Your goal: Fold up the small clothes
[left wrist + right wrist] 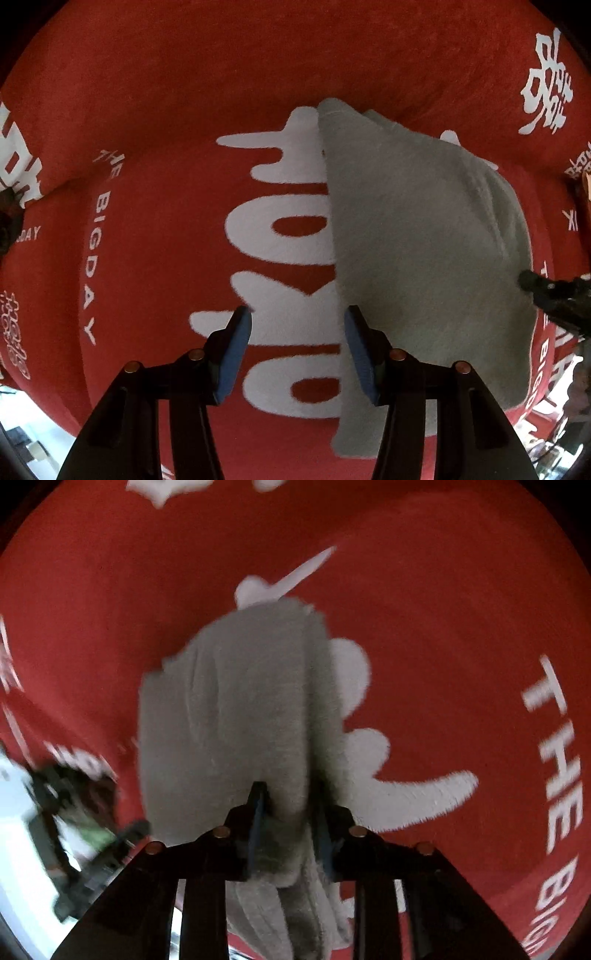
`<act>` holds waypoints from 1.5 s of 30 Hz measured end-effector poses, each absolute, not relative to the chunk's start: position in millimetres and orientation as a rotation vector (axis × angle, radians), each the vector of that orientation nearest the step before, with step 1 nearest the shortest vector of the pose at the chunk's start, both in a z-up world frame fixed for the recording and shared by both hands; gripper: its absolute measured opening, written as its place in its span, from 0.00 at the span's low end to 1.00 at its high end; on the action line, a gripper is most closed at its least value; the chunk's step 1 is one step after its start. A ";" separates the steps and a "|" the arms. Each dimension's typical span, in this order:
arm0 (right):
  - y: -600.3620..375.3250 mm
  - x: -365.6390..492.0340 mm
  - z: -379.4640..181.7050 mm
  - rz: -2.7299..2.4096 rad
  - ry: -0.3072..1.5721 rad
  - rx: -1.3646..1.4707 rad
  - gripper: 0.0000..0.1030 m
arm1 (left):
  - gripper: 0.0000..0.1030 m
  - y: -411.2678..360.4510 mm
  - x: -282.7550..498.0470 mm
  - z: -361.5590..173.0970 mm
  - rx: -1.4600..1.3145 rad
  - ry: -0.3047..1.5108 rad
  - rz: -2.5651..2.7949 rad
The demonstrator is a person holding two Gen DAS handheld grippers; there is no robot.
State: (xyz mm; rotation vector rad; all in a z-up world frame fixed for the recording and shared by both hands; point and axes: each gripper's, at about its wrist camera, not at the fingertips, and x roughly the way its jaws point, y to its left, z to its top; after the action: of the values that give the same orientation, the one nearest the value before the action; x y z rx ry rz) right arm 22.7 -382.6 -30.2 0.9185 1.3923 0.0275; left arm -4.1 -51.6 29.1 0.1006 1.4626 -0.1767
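A small grey garment [417,240] lies folded on a red cloth with white lettering [177,92]. My left gripper [297,325] is open and empty, its blue pads hovering over the garment's left edge, the right pad above the fabric. My right gripper [290,797] is shut on the garment [236,709], with bunched grey fabric between its fingers; the view is blurred by motion. The right gripper's tip also shows at the garment's right edge in the left wrist view [532,282].
The red cloth covers the whole work surface, printed with "THE BIG DAY" [554,746]. The left gripper's body [74,830] shows blurred at the lower left of the right wrist view, near the cloth's edge.
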 end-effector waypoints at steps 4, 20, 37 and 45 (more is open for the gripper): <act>-382.6 4.5 -6.4 0.096 1.380 0.889 0.40 | 0.52 -39.5 -9.7 29.3 0.083 1.496 -0.211; -322.1 -25.9 -17.9 0.193 1.621 0.487 0.05 | 0.83 -58.7 -58.8 -0.5 0.147 1.555 -0.267; -344.2 4.1 42.0 0.078 1.422 0.571 0.07 | 0.83 -45.7 -38.6 36.8 0.121 1.519 -0.161; -304.5 38.3 0.6 0.108 1.530 0.276 0.03 | 0.83 -59.0 -33.5 33.7 0.137 1.513 -0.158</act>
State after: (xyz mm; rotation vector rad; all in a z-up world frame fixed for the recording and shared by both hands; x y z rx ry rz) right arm 38.3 -304.5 0.6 0.2759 1.5297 0.1081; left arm -33.5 -59.0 33.7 0.1367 1.5125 -0.1585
